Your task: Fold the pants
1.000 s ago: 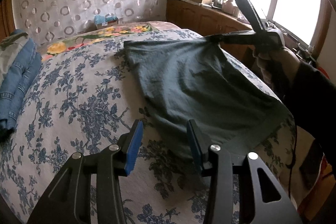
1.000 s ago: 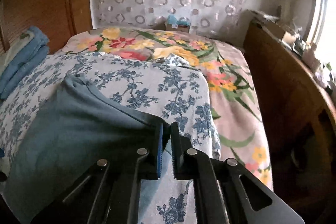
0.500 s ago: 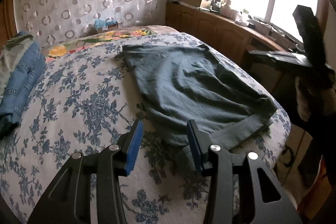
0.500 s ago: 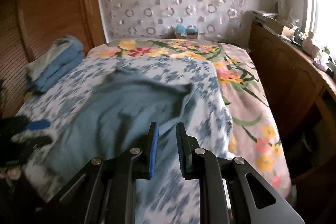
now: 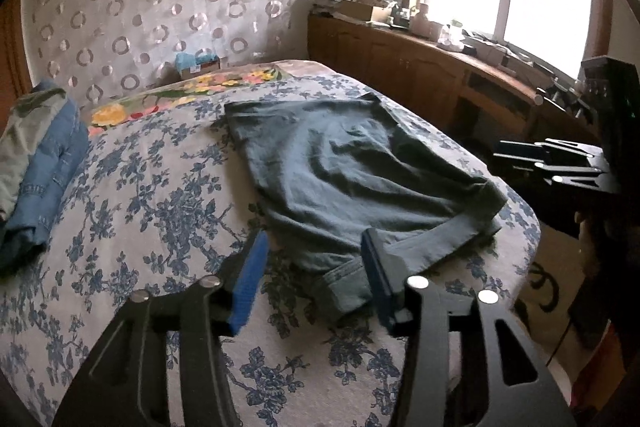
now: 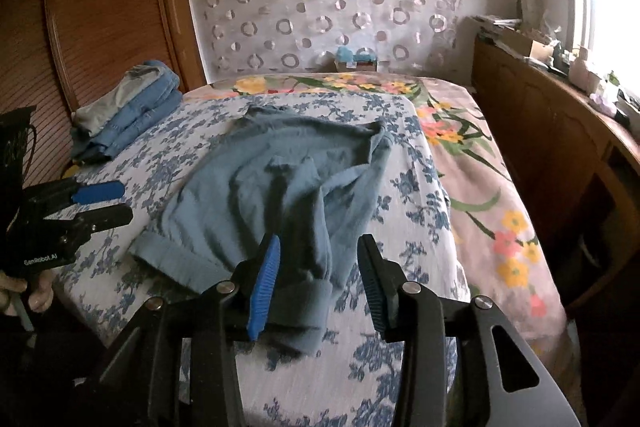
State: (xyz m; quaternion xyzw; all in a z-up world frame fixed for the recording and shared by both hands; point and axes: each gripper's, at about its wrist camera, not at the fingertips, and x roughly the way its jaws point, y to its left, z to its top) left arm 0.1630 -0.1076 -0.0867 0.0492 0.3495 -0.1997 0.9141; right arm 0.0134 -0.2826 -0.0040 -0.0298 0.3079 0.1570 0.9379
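Blue-grey pants lie spread and rumpled on the floral bedspread; they also show in the right wrist view. My left gripper is open and empty, hovering above the pants' near hem. My right gripper is open and empty above the pants' near corner. The right gripper also shows at the right edge of the left wrist view, clear of the bed. The left gripper shows at the left in the right wrist view.
A stack of folded jeans and a pale garment lies at the bed's left side near the wooden wardrobe. A wooden sideboard with clutter runs under the window on the right. A small box stands at the bed's far end.
My right gripper let go of the pants' corner, opened and pulled back off the bed. The lifted cloth dropped flat on the bedspread. My left gripper stayed open.
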